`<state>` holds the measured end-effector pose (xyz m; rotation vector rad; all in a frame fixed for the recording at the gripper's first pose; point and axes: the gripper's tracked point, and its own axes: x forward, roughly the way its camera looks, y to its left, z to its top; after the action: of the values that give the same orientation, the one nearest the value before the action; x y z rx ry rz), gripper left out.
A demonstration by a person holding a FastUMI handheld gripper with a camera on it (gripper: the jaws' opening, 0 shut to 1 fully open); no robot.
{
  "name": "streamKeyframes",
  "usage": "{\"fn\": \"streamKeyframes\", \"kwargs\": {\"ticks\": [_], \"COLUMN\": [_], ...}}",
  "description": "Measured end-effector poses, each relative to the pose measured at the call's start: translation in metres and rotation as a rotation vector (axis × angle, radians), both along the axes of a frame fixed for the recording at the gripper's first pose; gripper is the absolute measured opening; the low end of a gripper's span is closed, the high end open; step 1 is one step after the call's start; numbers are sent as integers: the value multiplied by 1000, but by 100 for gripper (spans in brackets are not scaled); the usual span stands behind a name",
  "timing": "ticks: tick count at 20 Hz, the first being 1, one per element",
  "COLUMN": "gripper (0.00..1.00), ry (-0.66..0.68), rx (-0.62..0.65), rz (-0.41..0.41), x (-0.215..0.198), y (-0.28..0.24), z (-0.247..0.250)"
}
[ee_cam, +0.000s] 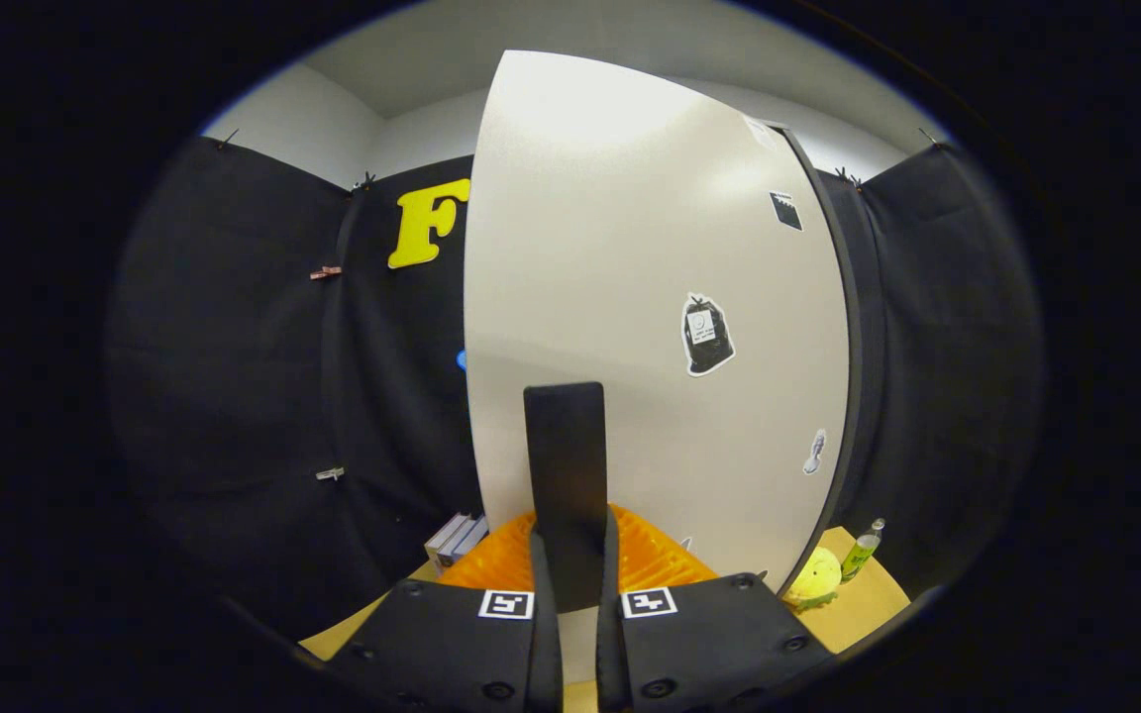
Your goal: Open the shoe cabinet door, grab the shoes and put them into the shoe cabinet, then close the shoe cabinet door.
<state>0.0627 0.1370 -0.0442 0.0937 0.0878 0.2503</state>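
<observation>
The white shoe cabinet door (630,297) stands tall right in front of me, with a few stickers on its face. A flat black handle (565,465) sticks up from between my fingers against the door. My gripper (570,555) is shut on this handle, one finger pressing on each side of its lower end. Along the door's right side runs the dark edge of the cabinet (853,347). The door's left edge stands free against the black cloth wall.
An orange ribbed object (650,555) lies just beyond the fingers at the door's foot. Books (454,540) stand to the left on the tan table (873,594). A yellow-green soft toy (816,576) and a small green bottle (863,551) sit to the right.
</observation>
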Motion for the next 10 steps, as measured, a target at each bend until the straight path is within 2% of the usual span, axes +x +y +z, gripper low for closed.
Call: {"fn": "streamKeyframes", "kwargs": {"ticks": [6,10], "gripper": [17,17], "ry": [-11,-11], "rx": [9,20], "rz": [-12,-49], "x": [-27,-40], "y": [-35,-63], "z": [4,8]}}
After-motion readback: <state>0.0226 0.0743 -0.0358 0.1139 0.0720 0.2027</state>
